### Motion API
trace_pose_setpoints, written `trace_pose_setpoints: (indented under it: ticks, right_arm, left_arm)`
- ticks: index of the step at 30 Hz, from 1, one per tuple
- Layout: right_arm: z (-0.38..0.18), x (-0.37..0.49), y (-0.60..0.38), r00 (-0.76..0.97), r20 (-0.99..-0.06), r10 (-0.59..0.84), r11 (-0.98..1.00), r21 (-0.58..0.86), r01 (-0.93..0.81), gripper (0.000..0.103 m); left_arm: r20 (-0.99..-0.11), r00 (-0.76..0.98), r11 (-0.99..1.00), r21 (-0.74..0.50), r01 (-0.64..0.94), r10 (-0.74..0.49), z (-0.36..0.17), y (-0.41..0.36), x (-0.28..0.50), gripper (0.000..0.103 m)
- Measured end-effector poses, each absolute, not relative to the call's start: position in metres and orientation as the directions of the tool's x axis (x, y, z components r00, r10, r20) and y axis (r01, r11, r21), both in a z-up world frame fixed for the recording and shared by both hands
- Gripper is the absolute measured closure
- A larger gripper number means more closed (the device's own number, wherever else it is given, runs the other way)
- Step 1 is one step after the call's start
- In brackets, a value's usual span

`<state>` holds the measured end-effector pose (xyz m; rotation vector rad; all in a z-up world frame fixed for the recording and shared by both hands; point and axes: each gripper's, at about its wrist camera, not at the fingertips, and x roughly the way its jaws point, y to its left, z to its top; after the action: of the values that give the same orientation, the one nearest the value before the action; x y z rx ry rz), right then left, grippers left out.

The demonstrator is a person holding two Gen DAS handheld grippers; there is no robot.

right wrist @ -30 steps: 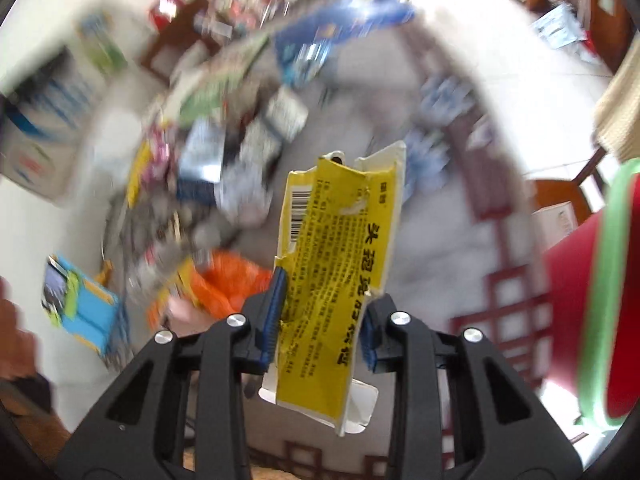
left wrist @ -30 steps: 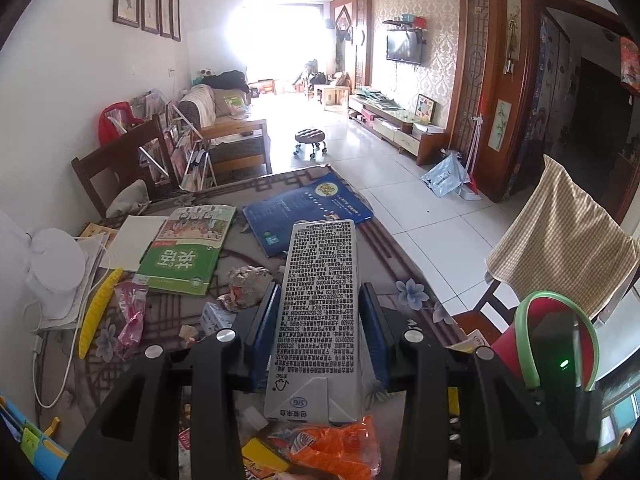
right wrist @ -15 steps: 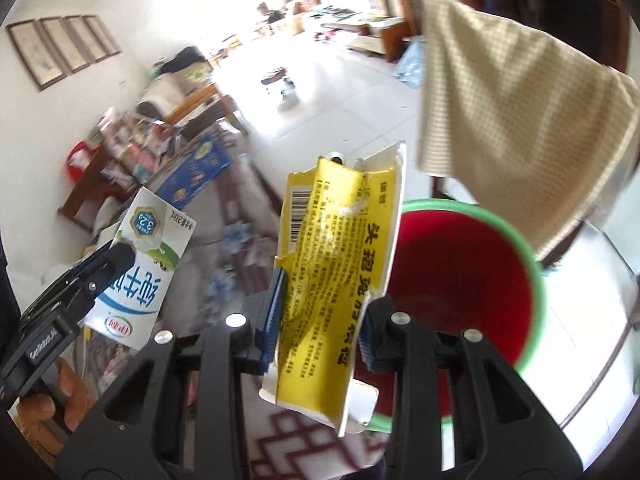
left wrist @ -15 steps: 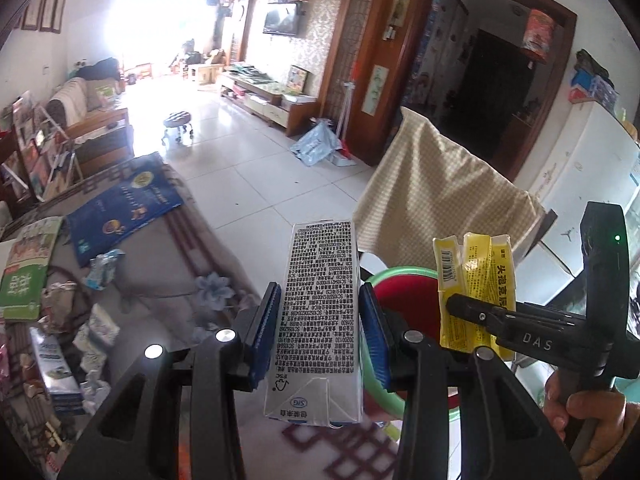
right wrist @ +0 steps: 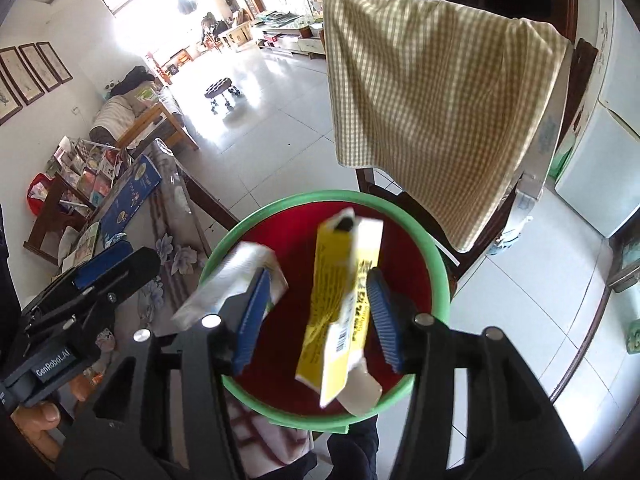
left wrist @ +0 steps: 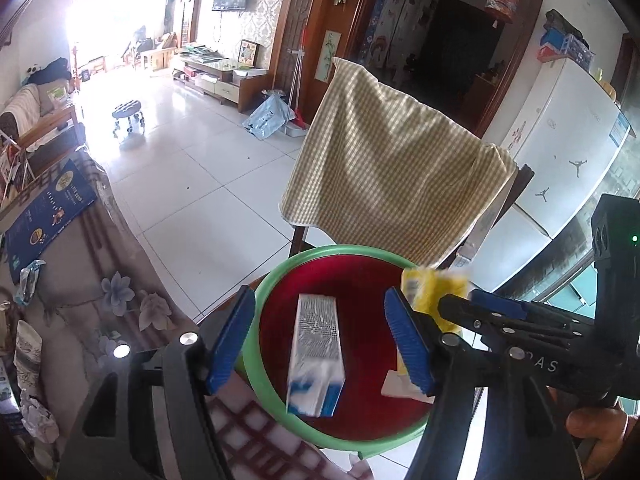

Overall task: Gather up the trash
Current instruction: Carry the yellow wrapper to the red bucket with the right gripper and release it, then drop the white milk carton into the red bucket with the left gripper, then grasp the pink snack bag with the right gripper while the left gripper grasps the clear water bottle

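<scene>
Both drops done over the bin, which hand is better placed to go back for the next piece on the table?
Left, probably. The left gripper sits on the bin's table side; the right gripper is on the chair side. Both open.

Left hand-held gripper (left wrist: pixel 322 340): black plastic frame, ribbed blue pads, silver screw heads; side label "GenRobot.AI" in white, per right wrist view. Right hand-held gripper (right wrist: pixel 316 316): same black frame, blue pads, silver screws; raised letters "DAS" and a green indicator light, per left wrist view.
</scene>
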<state>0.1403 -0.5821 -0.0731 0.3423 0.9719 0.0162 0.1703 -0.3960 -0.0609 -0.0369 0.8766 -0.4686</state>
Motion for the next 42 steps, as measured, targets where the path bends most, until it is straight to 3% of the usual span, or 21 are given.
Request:
trace_pose_setpoints:
  ticks: [3,5,14,25,32,34,36,42]
  right_arm:
    - [-0.067,0.140,-0.581,0.578,-0.800,0.164,0.949,0.288,0.130,0.054]
    - [-0.064,0.140,-0.578,0.585,-0.794,0.168,0.951,0.287,0.118,0.047]
    - [-0.055,0.152,-0.523,0.578,-0.782,0.234,0.958,0.285,-0.002,0.037]
    - [-0.069,0.152,-0.400,0.479,-0.813,0.330,0.944,0.278,-0.177,0.032]
    - [-0.078,0.134,-0.313,0.393,-0.836,0.383,0.915,0.284,-0.287,0.031]
    - [-0.082,0.126,-0.290,0.366,-0.841,0.399,0.904,0.293,-0.313,0.031]
    - [-0.083,0.119,-0.275,0.352,-0.844,0.404,0.899,0.294,-0.325,0.030]
    - [-0.091,0.098,-0.242,0.326,-0.853,0.408,0.898,0.310,-0.313,0.029]
  left_arm:
    - [-0.724,0.567,0.909,-0.212,0.358,-0.393,-0.054,-0.382,0.169,0.039]
    - [-0.720,0.582,0.918,-0.208,0.339,-0.378,-0.052,-0.370,0.166,0.039]
    - [-0.718,0.637,0.959,-0.181,0.219,-0.281,-0.046,-0.299,0.143,0.038]
    - [-0.736,0.660,0.983,-0.180,0.018,-0.147,-0.059,-0.166,0.104,0.033]
    - [-0.788,0.610,0.996,-0.087,0.030,-0.088,-0.081,-0.069,0.073,0.033]
    - [-0.824,0.560,0.995,-0.065,0.070,-0.093,-0.093,-0.043,0.064,0.035]
    - [-0.866,0.493,0.994,-0.031,0.104,-0.079,-0.109,-0.023,0.056,0.053]
    - [-0.939,0.336,0.987,-0.027,0.156,-0.079,-0.154,0.014,0.041,0.051]
